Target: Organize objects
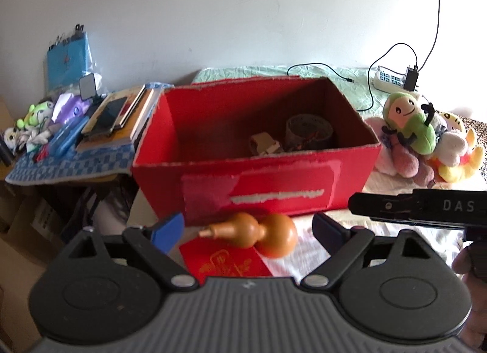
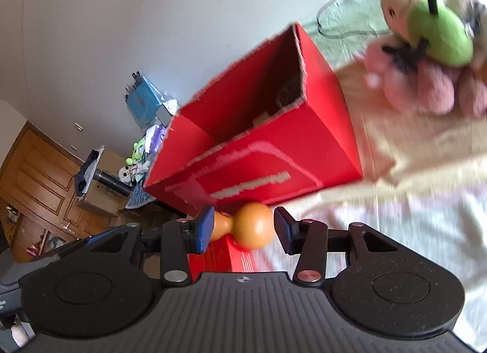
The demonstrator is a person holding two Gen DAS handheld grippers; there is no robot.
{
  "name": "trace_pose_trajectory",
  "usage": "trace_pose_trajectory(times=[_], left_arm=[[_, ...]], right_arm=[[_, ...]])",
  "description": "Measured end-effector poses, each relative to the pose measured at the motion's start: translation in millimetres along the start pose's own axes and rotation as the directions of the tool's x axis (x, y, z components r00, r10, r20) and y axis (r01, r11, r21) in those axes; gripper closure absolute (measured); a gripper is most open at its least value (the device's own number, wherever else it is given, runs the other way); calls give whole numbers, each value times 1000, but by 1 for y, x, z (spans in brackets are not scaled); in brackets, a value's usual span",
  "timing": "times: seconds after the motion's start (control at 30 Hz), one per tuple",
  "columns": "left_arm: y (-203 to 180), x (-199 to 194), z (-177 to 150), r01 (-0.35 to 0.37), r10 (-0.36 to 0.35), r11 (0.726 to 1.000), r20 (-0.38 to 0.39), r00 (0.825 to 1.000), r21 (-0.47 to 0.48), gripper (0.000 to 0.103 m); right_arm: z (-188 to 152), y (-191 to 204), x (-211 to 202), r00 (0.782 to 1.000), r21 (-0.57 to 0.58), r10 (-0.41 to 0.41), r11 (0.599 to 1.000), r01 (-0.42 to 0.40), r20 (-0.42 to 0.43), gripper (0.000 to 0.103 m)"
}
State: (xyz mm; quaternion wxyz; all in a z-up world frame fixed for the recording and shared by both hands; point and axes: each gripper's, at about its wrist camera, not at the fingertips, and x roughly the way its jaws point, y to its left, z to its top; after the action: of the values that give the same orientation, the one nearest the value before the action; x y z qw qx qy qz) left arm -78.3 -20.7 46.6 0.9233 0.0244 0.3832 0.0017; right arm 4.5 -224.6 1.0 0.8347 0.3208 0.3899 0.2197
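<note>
An orange-brown gourd (image 1: 261, 235) lies on its side on a red envelope (image 1: 225, 261) on the bed, just in front of a red cardboard box (image 1: 255, 182). My left gripper (image 1: 248, 231) is open, its fingers on either side of the gourd and apart from it. My right gripper (image 2: 242, 229) is open too, tilted, with the gourd (image 2: 248, 229) between its fingers; whether they touch it is unclear. The box (image 2: 274, 152) is open at the top and holds a tape roll (image 1: 309, 131) and a small pale object (image 1: 264, 144). The right gripper's body (image 1: 420, 208) shows at the right of the left wrist view.
Plush toys (image 1: 417, 137) are piled right of the box, also in the right wrist view (image 2: 432, 57). A power strip (image 1: 392, 80) with cables lies behind them. Left of the box a side table (image 1: 70, 164) carries books, a phone and small items. Wooden cabinets (image 2: 39, 176) stand further left.
</note>
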Motion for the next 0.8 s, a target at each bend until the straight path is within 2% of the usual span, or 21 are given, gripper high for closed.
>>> trace_pose_trajectory(times=[0.17,0.33,0.6,0.67,0.8], left_arm=[[6,5,-7,8,-8,1000,-14,1000,-7,18],[13,15,-5,20,-20,1000,-13,1000,2,19],[36,41,10,122,-122,992,-12,992,-19,17],[40,53,12,134,-135,991,-23,991,-22,18],[47,77,14,176,-179,984,-77,981,-42,27]], right_arm=[[-9,-11,9,999,57,-4,998,6,-44,56],[-12,-26,15,997,122,-3,993,11,-72,56],[-20,-45,24,998,220,-16,975,30,-63,56],[-22,-48,28,998,236,-21,971,34,-58,56],[-24,-54,33,998,265,-39,963,51,-52,56]])
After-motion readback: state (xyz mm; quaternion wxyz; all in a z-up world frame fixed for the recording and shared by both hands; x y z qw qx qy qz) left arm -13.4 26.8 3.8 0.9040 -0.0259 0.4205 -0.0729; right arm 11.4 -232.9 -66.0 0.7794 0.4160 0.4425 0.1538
